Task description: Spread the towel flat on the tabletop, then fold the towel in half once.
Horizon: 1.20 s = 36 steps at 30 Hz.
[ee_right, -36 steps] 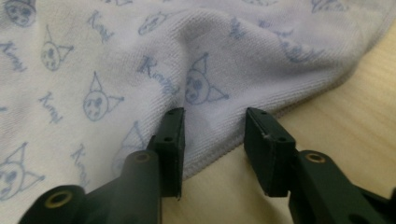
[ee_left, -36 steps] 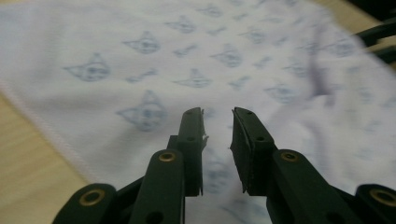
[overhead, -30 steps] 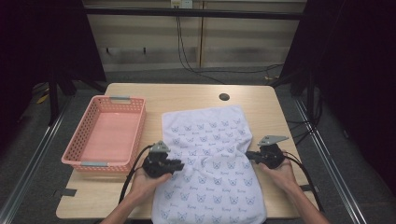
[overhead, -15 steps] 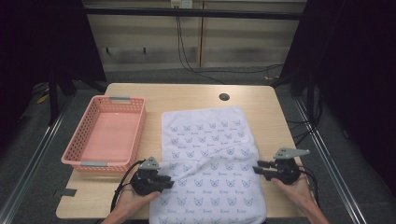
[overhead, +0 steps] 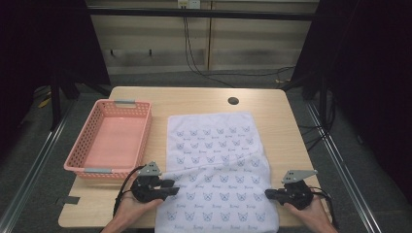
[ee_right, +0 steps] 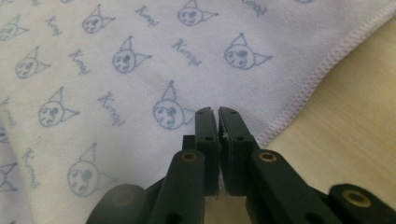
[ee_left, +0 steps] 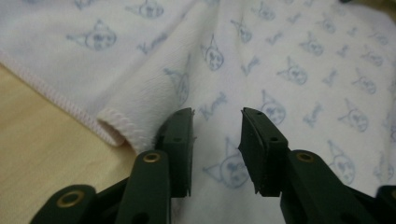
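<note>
Near edge of the counter [overhead: 204, 99]: the left tool [overhead: 171, 187], jaws just parting and empty, hovers over the printed towel's [overhead: 214, 160] lifted corner; the right tool [overhead: 268, 194] sits pinched closed, empty, at its right hem. Folding looks barely begun; the pink basket [overhead: 77, 165] beyond waits empty.

A white towel [overhead: 216, 170] printed with small blue cat faces lies spread flat on the table, at lower center of the high view. 1 diagonal crease crosses its lower half, and its lower left edge is folded over.
</note>
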Each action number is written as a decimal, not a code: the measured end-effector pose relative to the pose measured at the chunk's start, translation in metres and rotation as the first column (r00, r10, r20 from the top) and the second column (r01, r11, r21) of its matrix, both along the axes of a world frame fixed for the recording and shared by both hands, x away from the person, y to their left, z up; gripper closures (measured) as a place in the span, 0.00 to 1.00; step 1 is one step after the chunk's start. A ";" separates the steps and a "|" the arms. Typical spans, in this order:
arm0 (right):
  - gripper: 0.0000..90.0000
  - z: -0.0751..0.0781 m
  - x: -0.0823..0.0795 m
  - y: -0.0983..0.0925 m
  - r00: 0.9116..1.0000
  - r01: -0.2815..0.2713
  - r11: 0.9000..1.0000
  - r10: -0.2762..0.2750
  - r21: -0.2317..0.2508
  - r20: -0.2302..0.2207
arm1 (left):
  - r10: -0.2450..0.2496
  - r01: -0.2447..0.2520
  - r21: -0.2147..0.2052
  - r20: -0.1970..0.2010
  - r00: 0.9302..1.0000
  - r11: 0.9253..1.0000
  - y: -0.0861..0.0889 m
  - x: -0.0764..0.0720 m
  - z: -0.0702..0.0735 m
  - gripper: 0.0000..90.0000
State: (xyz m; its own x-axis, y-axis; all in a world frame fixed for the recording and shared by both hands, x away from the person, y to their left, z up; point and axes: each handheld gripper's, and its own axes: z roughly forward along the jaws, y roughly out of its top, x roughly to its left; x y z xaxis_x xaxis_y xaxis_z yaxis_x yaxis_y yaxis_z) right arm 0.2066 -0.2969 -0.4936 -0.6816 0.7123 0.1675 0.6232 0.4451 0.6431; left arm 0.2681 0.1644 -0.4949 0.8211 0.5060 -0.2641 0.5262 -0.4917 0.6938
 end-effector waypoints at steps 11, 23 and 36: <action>0.87 0.002 -0.012 -0.003 0.997 -0.022 0.999 0.025 0.046 -0.071 | -0.057 0.057 -0.008 -0.098 0.993 0.998 0.010 -0.020 -0.001 0.80; 0.68 0.014 0.022 -0.006 0.997 0.056 0.989 -0.064 0.135 0.049 | 0.033 -0.033 -0.075 -0.005 0.999 0.997 0.001 0.020 0.012 0.74; 0.65 0.004 0.119 0.021 0.990 0.109 0.992 -0.114 0.059 0.083 | 0.156 -0.157 0.012 0.025 0.987 0.988 -0.021 0.066 -0.007 0.69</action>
